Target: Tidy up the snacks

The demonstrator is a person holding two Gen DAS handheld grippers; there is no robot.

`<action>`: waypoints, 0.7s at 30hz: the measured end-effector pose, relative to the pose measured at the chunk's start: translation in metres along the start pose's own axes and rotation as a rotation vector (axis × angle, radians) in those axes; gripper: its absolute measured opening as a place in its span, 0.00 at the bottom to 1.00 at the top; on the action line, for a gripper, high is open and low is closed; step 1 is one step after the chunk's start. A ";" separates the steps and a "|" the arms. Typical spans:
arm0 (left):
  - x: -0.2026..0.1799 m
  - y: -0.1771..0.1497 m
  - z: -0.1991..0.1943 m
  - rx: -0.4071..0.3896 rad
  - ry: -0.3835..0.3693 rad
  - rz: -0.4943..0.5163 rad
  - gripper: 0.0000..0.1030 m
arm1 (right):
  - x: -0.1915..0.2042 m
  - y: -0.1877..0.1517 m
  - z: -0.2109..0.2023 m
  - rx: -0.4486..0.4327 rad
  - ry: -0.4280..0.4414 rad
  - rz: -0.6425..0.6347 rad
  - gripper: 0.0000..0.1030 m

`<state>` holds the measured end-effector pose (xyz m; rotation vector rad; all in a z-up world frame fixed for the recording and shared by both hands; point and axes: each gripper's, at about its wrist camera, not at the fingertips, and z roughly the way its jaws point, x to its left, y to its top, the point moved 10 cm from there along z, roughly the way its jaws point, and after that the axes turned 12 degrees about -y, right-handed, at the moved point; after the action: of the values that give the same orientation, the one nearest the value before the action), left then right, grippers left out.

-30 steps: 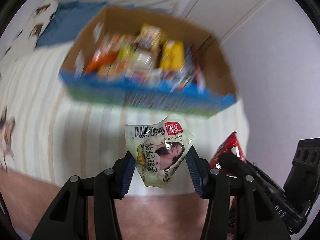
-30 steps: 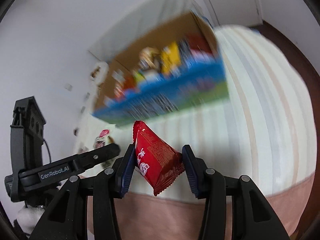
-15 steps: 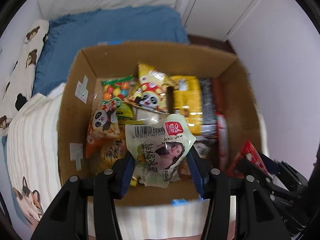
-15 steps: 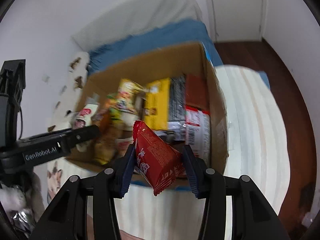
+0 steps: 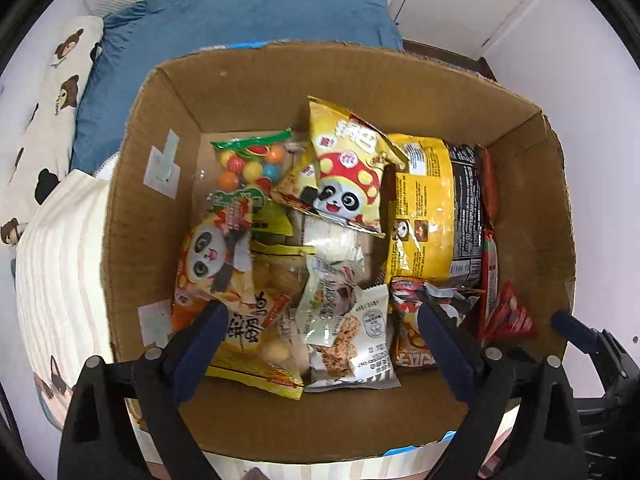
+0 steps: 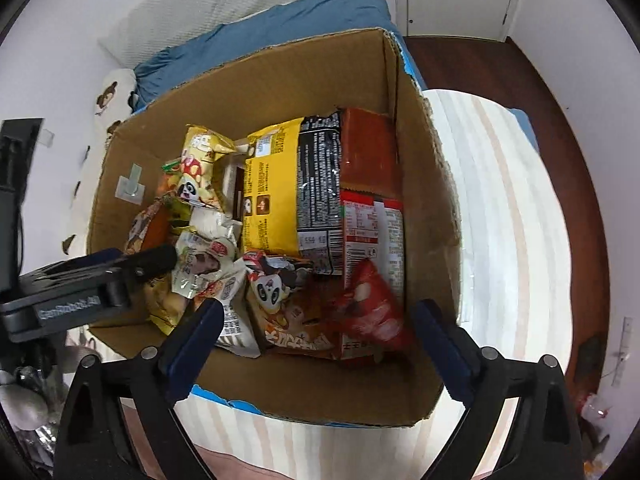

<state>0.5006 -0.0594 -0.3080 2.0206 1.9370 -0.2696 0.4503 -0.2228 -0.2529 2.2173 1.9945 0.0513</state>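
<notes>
A cardboard box (image 5: 248, 80) full of snack packets sits on a striped bed; it also shows in the right wrist view (image 6: 280, 80). My left gripper (image 5: 320, 328) is open above the box's near side. The pale green packet (image 5: 328, 300) lies loose among the snacks below it. My right gripper (image 6: 316, 332) is open over the box's near right corner. The red packet (image 6: 372, 304) lies blurred in the box between its fingers, free of them. It also shows in the left wrist view (image 5: 508, 312).
Inside the box are panda chip bags (image 5: 348, 176), a gumball bag (image 5: 248, 160) and yellow and black noodle packs (image 5: 432, 208). A blue pillow (image 5: 240, 12) lies behind the box. Dark wood floor (image 6: 500, 68) lies to the right of the bed.
Both grippers opened and let go of their packets. The green packet and the red packet dropped into the box. Both grippers moved closer over the box.
</notes>
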 end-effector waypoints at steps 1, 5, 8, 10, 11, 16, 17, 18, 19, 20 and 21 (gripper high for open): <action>0.002 -0.001 -0.002 -0.004 0.003 0.002 0.94 | -0.001 0.001 0.000 -0.001 -0.009 0.003 0.96; 0.005 -0.003 -0.009 -0.018 0.001 0.003 0.94 | -0.007 0.001 0.000 -0.004 -0.030 0.017 0.96; 0.007 -0.008 -0.015 -0.026 -0.003 0.010 0.94 | -0.008 0.000 -0.004 -0.010 -0.035 0.021 0.96; 0.001 -0.011 -0.020 -0.036 0.009 0.023 0.95 | -0.007 -0.002 -0.007 -0.015 -0.038 0.022 0.97; 0.001 -0.012 -0.023 -0.047 0.012 0.029 0.95 | -0.006 -0.003 -0.010 -0.021 -0.036 0.022 0.97; -0.005 -0.020 -0.043 -0.109 0.014 0.056 0.95 | -0.003 -0.010 -0.034 -0.085 -0.046 0.012 0.97; -0.006 -0.024 -0.049 -0.126 0.017 0.060 0.95 | -0.002 -0.013 -0.043 -0.108 -0.045 0.010 0.97; -0.007 -0.027 -0.055 -0.144 0.021 0.067 0.95 | -0.001 -0.015 -0.049 -0.124 -0.045 0.010 0.97; -0.008 -0.032 -0.062 -0.162 0.023 0.075 0.95 | -0.001 -0.019 -0.056 -0.143 -0.044 0.010 0.97; -0.010 -0.037 -0.070 -0.188 0.026 0.081 0.95 | 0.000 -0.024 -0.067 -0.169 -0.040 0.012 0.97; -0.012 -0.044 -0.080 -0.215 0.034 0.089 0.95 | 0.001 -0.028 -0.074 -0.185 -0.036 0.011 0.97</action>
<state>0.4493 -0.0406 -0.2338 1.9735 1.8038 -0.0050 0.4133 -0.2120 -0.1840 2.0984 1.8761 0.1881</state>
